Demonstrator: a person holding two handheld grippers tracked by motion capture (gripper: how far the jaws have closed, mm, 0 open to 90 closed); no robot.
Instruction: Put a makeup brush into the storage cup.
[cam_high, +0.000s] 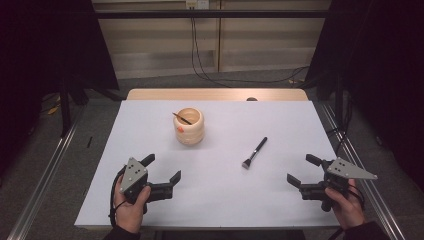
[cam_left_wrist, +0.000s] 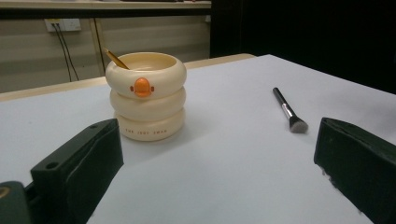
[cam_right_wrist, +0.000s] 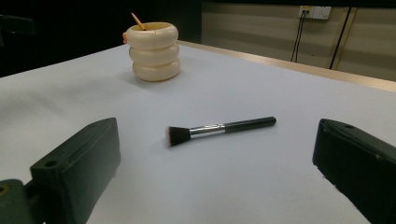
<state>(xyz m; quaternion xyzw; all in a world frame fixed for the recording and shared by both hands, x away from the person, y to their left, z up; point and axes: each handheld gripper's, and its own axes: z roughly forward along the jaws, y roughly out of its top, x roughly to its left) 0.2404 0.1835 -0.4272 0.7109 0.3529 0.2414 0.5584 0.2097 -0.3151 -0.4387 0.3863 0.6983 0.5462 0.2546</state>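
Here, makeup brush (cam_high: 254, 152) flat on table, near right hand-held gripper (cam_high: 301, 171), untouched.

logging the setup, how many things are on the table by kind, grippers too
brushes: 2 (makeup brush lying flat, thin brush in the holder)
cream ringed holder: 1
grippers: 2 (left gripper, right gripper, both with jaws open)
total: 5
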